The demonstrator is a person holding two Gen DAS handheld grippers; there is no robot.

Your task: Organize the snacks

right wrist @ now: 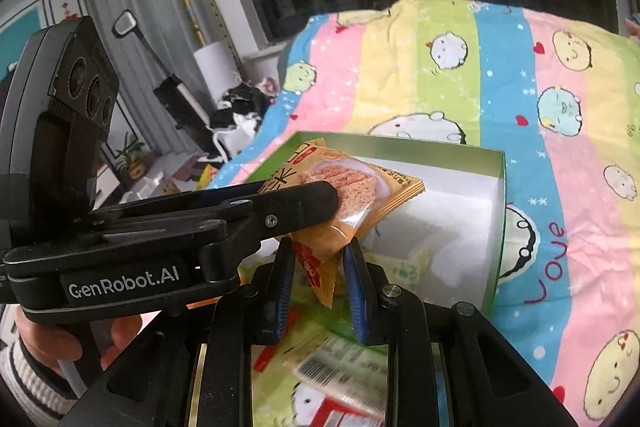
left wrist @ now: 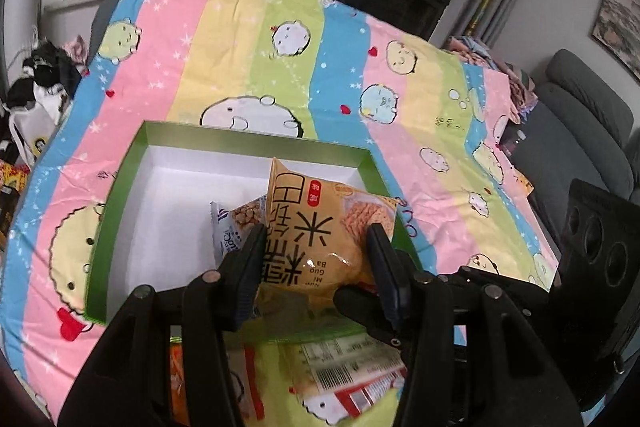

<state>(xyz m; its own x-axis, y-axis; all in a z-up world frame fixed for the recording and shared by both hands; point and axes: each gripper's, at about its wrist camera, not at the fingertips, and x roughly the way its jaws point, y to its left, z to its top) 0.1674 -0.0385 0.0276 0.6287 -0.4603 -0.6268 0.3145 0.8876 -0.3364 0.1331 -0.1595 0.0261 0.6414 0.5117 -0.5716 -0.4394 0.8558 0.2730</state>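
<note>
My left gripper (left wrist: 316,235) is shut on a yellow rice-cracker packet (left wrist: 320,227), holding it just above the near right part of a green box with a white inside (left wrist: 120,195). In the box, behind the left finger, lies a small blue-white packet (left wrist: 236,223). In the right wrist view the left gripper (right wrist: 320,199) crosses from the left with that packet (right wrist: 360,195) over the box (right wrist: 500,227). Directly beneath, my right gripper (right wrist: 318,251) is shut on an orange-yellow packet with a red label (right wrist: 316,267). I cannot tell whether the two packets touch.
Loose packets with barcodes (left wrist: 348,367) (right wrist: 340,367) and an orange one (left wrist: 180,367) lie on the striped cartoon bed cover (left wrist: 280,67) in front of the box. A grey armchair (left wrist: 580,131) stands right, a clothes pile (left wrist: 44,75) left. A hand in a striped sleeve (right wrist: 48,343) holds the left gripper.
</note>
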